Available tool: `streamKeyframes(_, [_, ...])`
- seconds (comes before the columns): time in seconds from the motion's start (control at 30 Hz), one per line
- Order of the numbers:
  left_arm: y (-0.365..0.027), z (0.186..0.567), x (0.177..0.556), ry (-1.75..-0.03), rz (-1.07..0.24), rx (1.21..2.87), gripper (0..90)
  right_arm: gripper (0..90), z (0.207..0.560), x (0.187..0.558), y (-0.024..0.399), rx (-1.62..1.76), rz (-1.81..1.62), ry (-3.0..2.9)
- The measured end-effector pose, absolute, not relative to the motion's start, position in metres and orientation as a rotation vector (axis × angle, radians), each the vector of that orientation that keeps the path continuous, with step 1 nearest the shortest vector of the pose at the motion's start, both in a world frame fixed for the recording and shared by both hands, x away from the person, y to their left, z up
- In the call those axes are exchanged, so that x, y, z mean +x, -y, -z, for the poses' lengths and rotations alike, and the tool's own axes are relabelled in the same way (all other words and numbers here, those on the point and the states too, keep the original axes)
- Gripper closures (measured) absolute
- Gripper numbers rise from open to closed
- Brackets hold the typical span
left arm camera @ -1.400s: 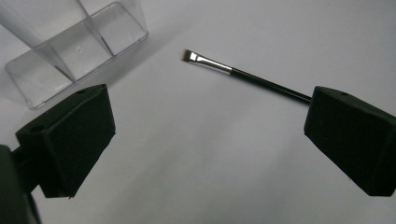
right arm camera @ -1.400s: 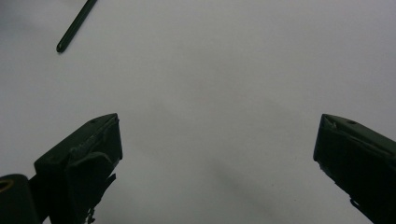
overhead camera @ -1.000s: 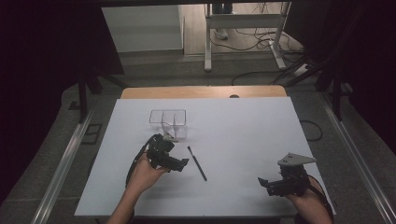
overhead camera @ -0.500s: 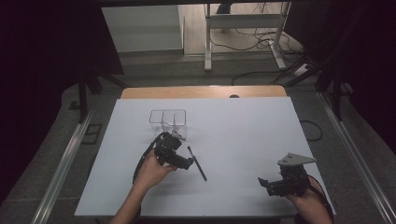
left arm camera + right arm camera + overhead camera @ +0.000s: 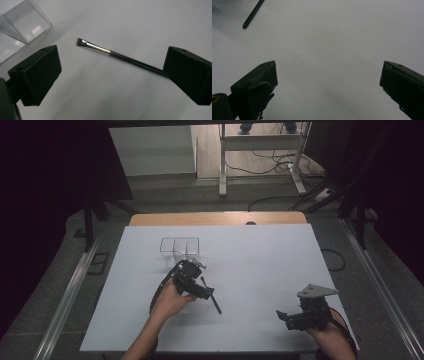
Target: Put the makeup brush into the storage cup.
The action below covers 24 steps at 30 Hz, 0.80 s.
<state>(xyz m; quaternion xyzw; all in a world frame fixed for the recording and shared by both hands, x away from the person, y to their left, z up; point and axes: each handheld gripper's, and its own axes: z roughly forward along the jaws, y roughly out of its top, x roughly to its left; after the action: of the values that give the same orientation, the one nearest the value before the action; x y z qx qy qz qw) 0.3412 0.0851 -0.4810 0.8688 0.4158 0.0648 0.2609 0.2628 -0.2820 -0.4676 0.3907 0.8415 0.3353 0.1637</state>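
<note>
Right gripper [image 5: 292, 318] idle at the near edge of the surface [image 5: 270, 270], fingers apart. Left gripper [image 5: 196, 287] has moved in over the brush [image 5: 120, 55] since a second ago, fingers apart either side of it, not yet clamped, so pickup looks next. Brush lies flat, bristles toward the clear box [image 5: 179, 245], which seems empty

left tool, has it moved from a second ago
Yes. In the high view the left tool has gone forward and right, closer to the clear box and over the brush; its jaws are open.
</note>
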Motion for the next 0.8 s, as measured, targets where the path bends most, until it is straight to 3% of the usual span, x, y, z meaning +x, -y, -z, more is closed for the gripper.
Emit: streamKeyframes(0.8, [-0.058, 0.480, 0.352, -1.148, -0.171, 2.408, 3.4, 1.6, 0.468, 0.263, 0.281, 1.109, -0.952, -2.405])
